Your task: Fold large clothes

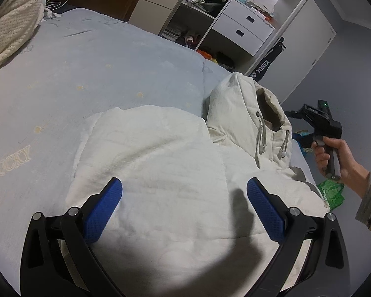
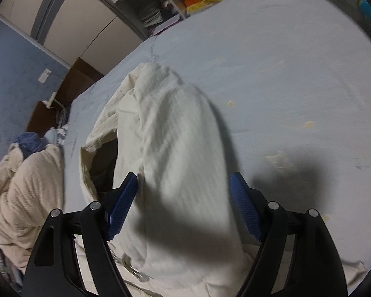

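A cream-white hooded jacket (image 1: 160,153) lies on the light blue bed sheet (image 1: 99,69). Its hood (image 1: 257,113) with grey drawcords stands bunched at the right. My left gripper (image 1: 184,198) is open and empty, hovering over the jacket's body. In the right wrist view the jacket (image 2: 175,136) runs lengthwise away from me, with the dark hood opening (image 2: 104,163) at the left. My right gripper (image 2: 184,195) is open and empty above the jacket. The right gripper's body, held in a hand (image 1: 326,146), shows at the right edge of the left wrist view.
A cream knitted blanket (image 1: 12,19) lies at the bed's head; it also shows in the right wrist view (image 2: 24,188). An open wardrobe with white drawers (image 1: 244,27) stands beyond the bed. A green bag (image 1: 331,193) lies on the floor at the right.
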